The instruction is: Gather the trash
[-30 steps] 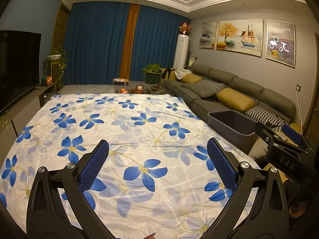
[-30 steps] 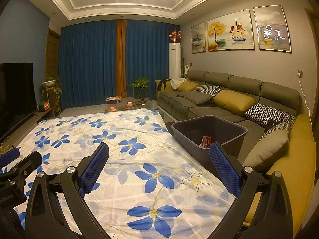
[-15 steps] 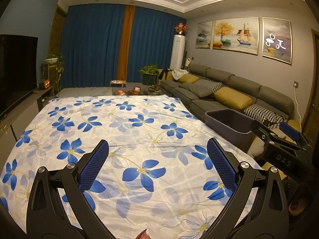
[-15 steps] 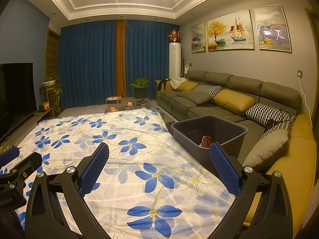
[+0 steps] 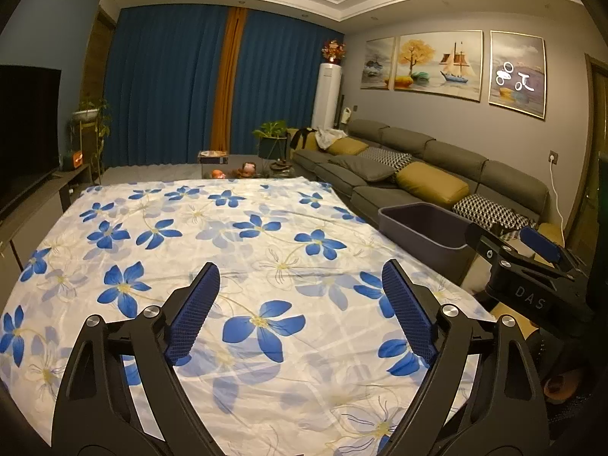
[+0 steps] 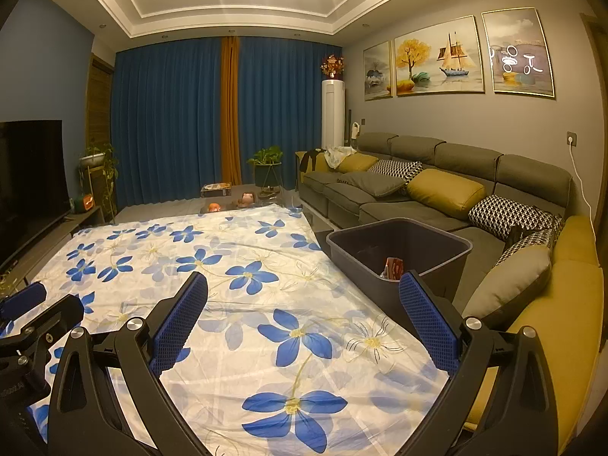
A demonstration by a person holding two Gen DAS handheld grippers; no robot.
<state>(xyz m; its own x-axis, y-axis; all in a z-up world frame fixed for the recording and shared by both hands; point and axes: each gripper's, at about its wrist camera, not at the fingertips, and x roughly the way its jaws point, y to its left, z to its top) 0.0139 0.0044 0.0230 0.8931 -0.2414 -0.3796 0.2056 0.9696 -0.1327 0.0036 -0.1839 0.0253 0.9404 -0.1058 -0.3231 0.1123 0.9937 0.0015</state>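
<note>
- A thin, slightly creased cloth (image 5: 266, 250), white and printed with blue five-petal flowers, lies spread flat across the middle of the room – nothing rests on the part in view.
- A long grey sofa (image 6: 437, 174) in soft fabric runs along the right wall, with plump mustard cushions and black-and-white patterned ones.
- A dark grey plastic bin (image 6: 399, 243) – rectangular, smooth-walled, with rounded corners – stands at the cloth's right edge, between cloth and sofa.
- The left gripper (image 5: 300, 304), black frame with blue dimpled pads, hangs over the cloth; its jaws have just been closing a little, stand apart, nothing between them.
- The right gripper (image 6: 304, 317), the same build, is spread wide and empty beside the bin.
- A red wrapper (image 6: 393, 268), crinkled and shiny, lies inside the bin.
</note>
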